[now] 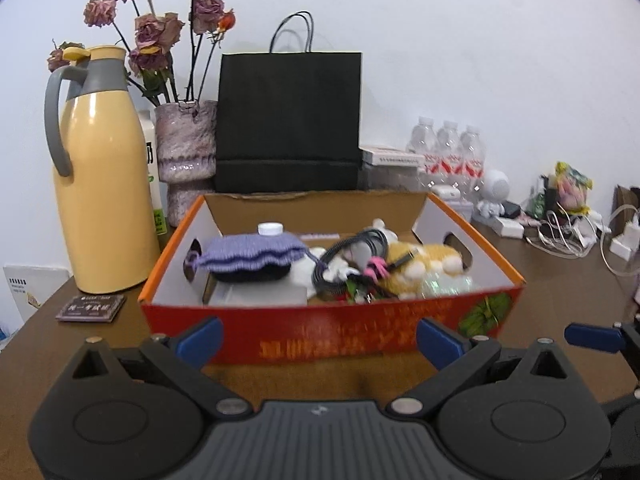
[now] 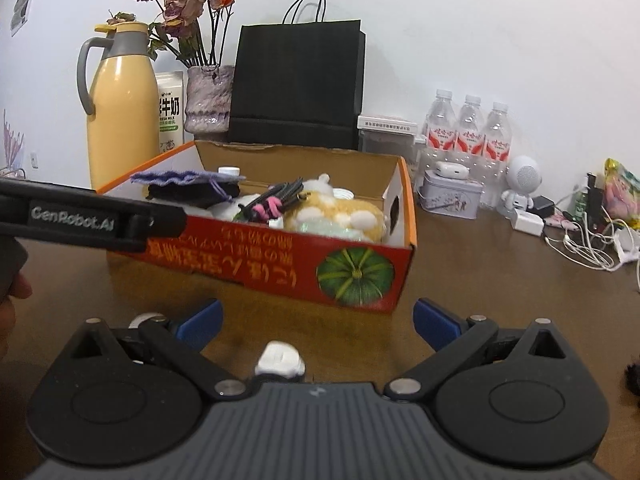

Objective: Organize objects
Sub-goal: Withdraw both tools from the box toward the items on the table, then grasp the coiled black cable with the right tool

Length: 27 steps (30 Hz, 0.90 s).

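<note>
A red and orange cardboard box (image 1: 360, 332) printed with a green pumpkin stands on the brown table. Inside lie a purple knitted pouch (image 1: 248, 256), a coiled black cable (image 1: 352, 252), a yellow plush toy (image 1: 432, 268) and a white bottle cap (image 1: 270, 229). My left gripper (image 1: 320, 340) is open in front of the box's near wall, holding nothing. My right gripper (image 2: 318, 322) is open too, near the box's pumpkin corner (image 2: 354, 276). A small white object (image 2: 280, 362) lies on the table between its fingers, close to the gripper body.
Behind the box stand a yellow thermos jug (image 1: 100, 200), a vase of dried roses (image 1: 186, 148), a black paper bag (image 1: 288, 120) and a milk carton (image 2: 170, 110). Water bottles (image 2: 468, 132), a tin (image 2: 452, 198), a white figurine (image 2: 520, 188) and tangled cables (image 2: 588, 240) crowd the right.
</note>
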Each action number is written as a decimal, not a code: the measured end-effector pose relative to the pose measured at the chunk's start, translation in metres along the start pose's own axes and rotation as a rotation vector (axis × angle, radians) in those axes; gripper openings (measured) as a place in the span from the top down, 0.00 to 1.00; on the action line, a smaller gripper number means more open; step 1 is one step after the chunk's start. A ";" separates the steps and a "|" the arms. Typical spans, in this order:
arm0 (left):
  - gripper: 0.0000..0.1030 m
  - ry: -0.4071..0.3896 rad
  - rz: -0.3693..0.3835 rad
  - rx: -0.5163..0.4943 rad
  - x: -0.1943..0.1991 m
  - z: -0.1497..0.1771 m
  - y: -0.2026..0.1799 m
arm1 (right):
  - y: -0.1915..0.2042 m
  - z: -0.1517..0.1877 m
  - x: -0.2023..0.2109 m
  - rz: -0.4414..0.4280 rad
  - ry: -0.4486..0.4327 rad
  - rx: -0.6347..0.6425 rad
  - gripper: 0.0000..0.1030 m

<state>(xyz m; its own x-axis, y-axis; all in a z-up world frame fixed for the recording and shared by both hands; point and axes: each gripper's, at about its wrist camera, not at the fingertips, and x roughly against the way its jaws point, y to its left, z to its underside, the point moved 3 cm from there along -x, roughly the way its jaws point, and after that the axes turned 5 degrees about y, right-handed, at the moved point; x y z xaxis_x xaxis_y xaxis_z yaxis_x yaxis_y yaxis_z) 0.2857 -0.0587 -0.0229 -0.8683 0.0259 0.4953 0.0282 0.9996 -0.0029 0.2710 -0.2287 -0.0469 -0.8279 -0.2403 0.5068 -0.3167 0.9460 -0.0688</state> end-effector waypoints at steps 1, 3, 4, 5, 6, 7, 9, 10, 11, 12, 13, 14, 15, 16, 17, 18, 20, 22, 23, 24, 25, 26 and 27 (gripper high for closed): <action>0.00 0.002 0.000 -0.008 0.003 0.003 -0.001 | 0.000 0.003 0.002 -0.005 0.005 -0.001 0.00; 0.00 0.012 0.010 -0.015 0.010 0.010 -0.002 | 0.001 0.007 0.006 -0.015 0.018 -0.003 0.00; 0.00 0.021 0.014 -0.015 0.012 0.012 -0.002 | 0.002 0.010 0.009 -0.019 0.026 -0.003 0.00; 0.00 0.033 0.018 -0.014 0.014 0.016 -0.002 | 0.002 0.011 0.012 -0.024 0.028 -0.007 0.00; 0.00 0.044 0.022 -0.013 0.016 0.019 -0.001 | 0.002 0.013 0.015 -0.032 0.032 -0.012 0.00; 0.00 0.055 0.024 -0.011 0.018 0.021 0.000 | 0.001 0.016 0.017 -0.039 0.040 -0.018 0.00; 0.00 0.078 0.031 -0.005 0.022 0.027 0.002 | 0.000 0.019 0.020 -0.050 0.057 -0.030 0.00; 0.00 0.092 0.034 -0.003 0.024 0.030 0.003 | 0.000 0.021 0.022 -0.055 0.068 -0.036 0.00; 0.00 0.106 0.036 -0.001 0.025 0.032 0.004 | 0.000 0.023 0.023 -0.058 0.077 -0.039 0.00; 0.00 0.119 0.034 0.000 0.027 0.035 0.005 | 0.000 0.025 0.023 -0.060 0.090 -0.042 0.00; 0.00 0.128 0.033 0.003 0.028 0.037 0.007 | 0.000 0.026 0.022 -0.062 0.104 -0.042 0.00; 0.00 0.137 0.034 0.007 0.031 0.038 0.009 | 0.001 0.027 0.021 -0.064 0.119 -0.040 0.00; 0.00 0.145 0.032 0.012 0.033 0.040 0.010 | 0.002 0.027 0.018 -0.066 0.139 -0.036 0.00; 0.00 0.153 0.028 0.016 0.035 0.041 0.012 | 0.003 0.028 0.015 -0.066 0.158 -0.030 0.00; 0.00 0.160 0.024 0.021 0.037 0.043 0.014 | 0.005 0.029 0.012 -0.061 0.180 -0.026 0.00; 0.00 0.165 0.020 0.025 0.039 0.045 0.016 | 0.005 0.029 0.009 -0.060 0.196 -0.025 0.00; 0.00 0.177 0.007 0.030 0.042 0.049 0.020 | 0.006 0.029 0.002 -0.068 0.223 -0.036 0.00; 0.00 0.186 -0.004 0.034 0.046 0.052 0.022 | 0.006 0.028 -0.005 -0.078 0.244 -0.054 0.00; 0.00 0.192 -0.007 0.038 0.047 0.054 0.024 | 0.005 0.027 -0.007 -0.073 0.246 -0.062 0.00; 0.00 0.198 -0.011 0.041 0.049 0.055 0.025 | 0.005 0.026 -0.008 -0.066 0.244 -0.067 0.00; 0.00 0.203 -0.015 0.046 0.050 0.057 0.026 | 0.006 0.025 -0.011 -0.065 0.247 -0.067 0.00; 0.00 0.206 -0.018 0.051 0.052 0.057 0.027 | 0.007 0.024 -0.012 -0.071 0.244 -0.059 0.02; 0.00 0.208 -0.018 0.054 0.054 0.058 0.027 | 0.009 0.024 -0.011 -0.081 0.235 -0.048 0.13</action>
<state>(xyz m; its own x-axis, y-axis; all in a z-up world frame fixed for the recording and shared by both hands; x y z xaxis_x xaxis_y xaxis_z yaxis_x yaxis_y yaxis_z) 0.2107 -0.0292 -0.0462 -0.7476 0.0104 0.6641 -0.0182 0.9992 -0.0361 0.2661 -0.2230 -0.0734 -0.6687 -0.2639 0.6952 -0.3509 0.9362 0.0178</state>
